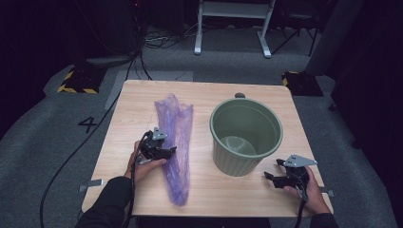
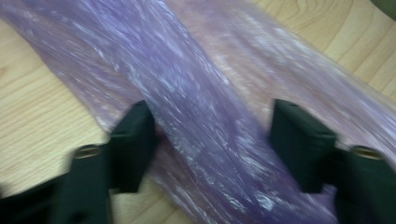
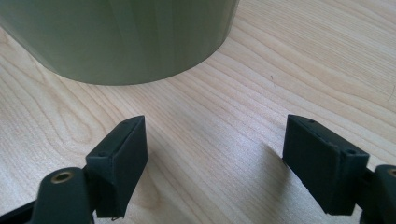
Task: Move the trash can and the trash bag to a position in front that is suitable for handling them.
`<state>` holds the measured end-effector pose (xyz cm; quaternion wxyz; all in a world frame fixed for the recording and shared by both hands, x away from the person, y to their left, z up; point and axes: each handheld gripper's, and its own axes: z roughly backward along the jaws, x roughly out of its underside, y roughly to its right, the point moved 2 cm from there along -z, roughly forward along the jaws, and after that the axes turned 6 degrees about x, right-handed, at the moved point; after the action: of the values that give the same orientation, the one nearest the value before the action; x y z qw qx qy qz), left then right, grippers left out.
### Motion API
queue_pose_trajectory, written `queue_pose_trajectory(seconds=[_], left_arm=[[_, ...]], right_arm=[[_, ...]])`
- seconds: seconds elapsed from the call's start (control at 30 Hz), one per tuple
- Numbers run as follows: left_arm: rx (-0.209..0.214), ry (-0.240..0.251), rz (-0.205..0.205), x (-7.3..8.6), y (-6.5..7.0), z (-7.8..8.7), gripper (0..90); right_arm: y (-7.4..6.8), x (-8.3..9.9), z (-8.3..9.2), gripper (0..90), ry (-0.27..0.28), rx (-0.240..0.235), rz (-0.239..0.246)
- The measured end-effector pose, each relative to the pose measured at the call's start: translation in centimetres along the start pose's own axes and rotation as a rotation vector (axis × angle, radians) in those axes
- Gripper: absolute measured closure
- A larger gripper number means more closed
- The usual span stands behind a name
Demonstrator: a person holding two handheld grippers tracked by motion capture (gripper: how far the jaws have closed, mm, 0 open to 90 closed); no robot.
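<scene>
The left gripper [image 2: 208, 140] has its jaws apart over the purple bag [image 2: 205, 93], one jaw on each side of a raised fold of the film. The left jaw's inner edge seems to touch the fold, while the right jaw stands clear of it, so nothing is clamped. In the high view this gripper [image 1: 166, 151] sits at the bag's [image 1: 177, 142] left edge, about midway along it, with the hand [image 1: 142, 164] behind it on the near left of the table [image 1: 138, 104].

The bag lies flat as a long, narrow, crumpled strip running from the far middle of the table down to its near edge, just left of the bin [image 1: 245, 135].

The right gripper [image 3: 215, 154] has its jaws wide apart above bare wood, with nothing between them. The bin's [image 3: 121, 37] green wall stands just beyond its tips. From above, this gripper [image 1: 272, 176] rests at the near right of the table, close to the bin's base, held by the right hand [image 1: 311, 190].

The bin stands upright right of centre, and its inside looks bare.
</scene>
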<state>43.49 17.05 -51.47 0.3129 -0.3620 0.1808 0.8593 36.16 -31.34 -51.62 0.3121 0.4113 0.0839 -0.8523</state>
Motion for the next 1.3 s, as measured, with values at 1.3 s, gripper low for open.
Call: queue_pose_trajectory(seconds=[1.3], left_arm=[[0.017, 0.126, 0.092, 0.2, -1.5, 2.1, 87.3]], right_arm=[[0.0, -1.1, -0.5, 18.1, 0.033, -0.061, 0.005]])
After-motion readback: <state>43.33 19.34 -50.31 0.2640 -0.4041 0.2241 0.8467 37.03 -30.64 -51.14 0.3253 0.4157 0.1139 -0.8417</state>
